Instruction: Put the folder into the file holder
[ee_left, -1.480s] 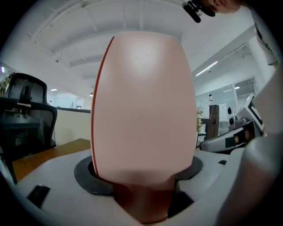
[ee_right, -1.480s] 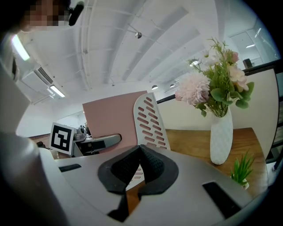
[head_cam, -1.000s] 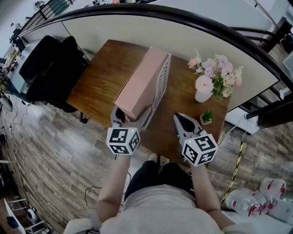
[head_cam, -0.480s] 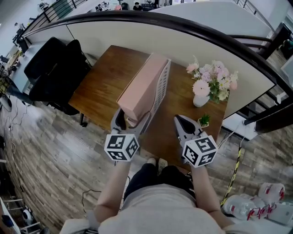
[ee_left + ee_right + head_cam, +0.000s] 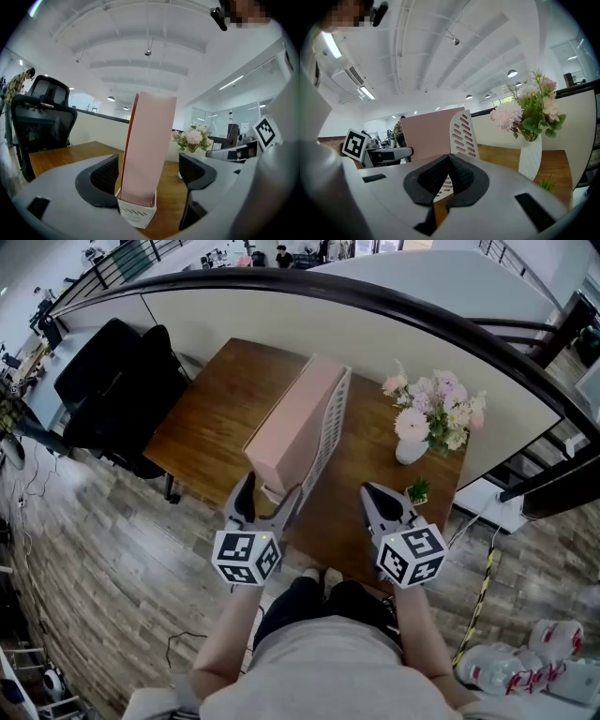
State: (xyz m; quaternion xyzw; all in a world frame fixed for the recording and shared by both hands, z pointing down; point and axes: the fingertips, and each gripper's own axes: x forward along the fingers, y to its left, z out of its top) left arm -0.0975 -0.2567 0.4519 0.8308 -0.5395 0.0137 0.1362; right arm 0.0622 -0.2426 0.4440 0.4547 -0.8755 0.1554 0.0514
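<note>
Pink folder [image 5: 291, 427] in file holder [image 5: 329, 424], seemingly upright

Heads up, the bottom of your folder [image 5: 147, 150] is sunk out of sight inside the file holder [image 5: 136, 216], and the vase [image 5: 530, 161] base hides behind your right gripper [image 5: 449, 161].

Wearer as I see them on my remote feed, from above: pale grey short-sleeved top [image 5: 323, 681], its sleeves [image 5: 427, 681] ending above the elbow; dark trousers [image 5: 328, 601] (black or near it, I cannot tell finer); forearms bare.
</note>
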